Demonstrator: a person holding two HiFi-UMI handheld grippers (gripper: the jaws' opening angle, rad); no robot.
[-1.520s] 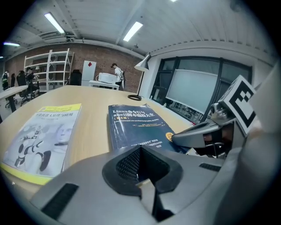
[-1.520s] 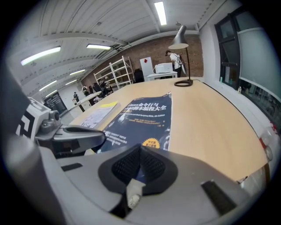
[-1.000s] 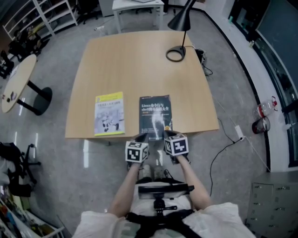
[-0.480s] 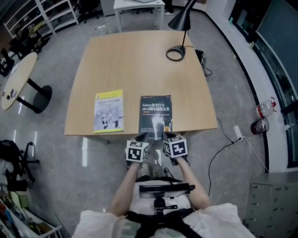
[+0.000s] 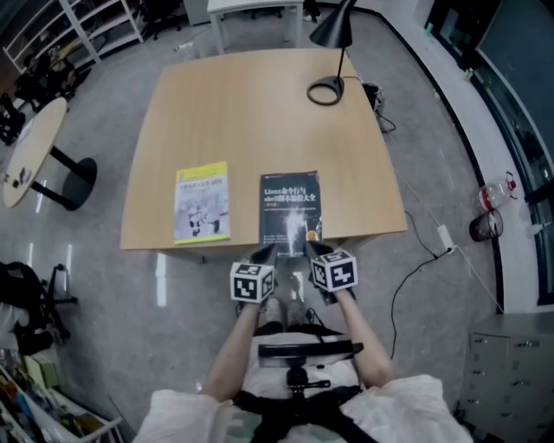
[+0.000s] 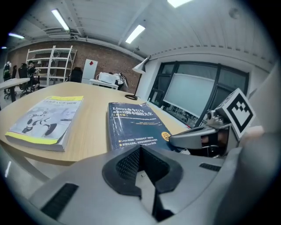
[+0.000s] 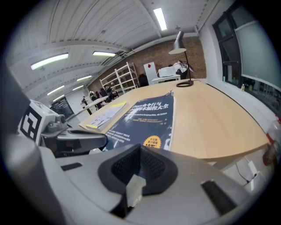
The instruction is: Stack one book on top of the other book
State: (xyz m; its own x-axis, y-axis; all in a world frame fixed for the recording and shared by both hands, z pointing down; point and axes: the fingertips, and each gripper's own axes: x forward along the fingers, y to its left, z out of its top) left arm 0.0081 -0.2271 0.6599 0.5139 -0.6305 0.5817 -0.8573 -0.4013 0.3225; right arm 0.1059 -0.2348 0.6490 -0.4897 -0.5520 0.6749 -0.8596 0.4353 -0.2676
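Two books lie flat side by side near the front edge of the wooden table: a yellow-and-white book on the left and a dark blue book to its right. Both grippers hover just off the table's front edge, before the blue book's near end. My left gripper is shut and holds nothing, and so is my right gripper. The left gripper view shows the blue book straight ahead and the yellow book to its left. In the right gripper view the blue book lies directly ahead.
A black desk lamp stands at the table's far right corner. On the floor are a round side table at the left, white shelving behind it, and a cable and bottles at the right.
Both grippers stay shut at the table's front edge. Only the head view has shifted slightly.
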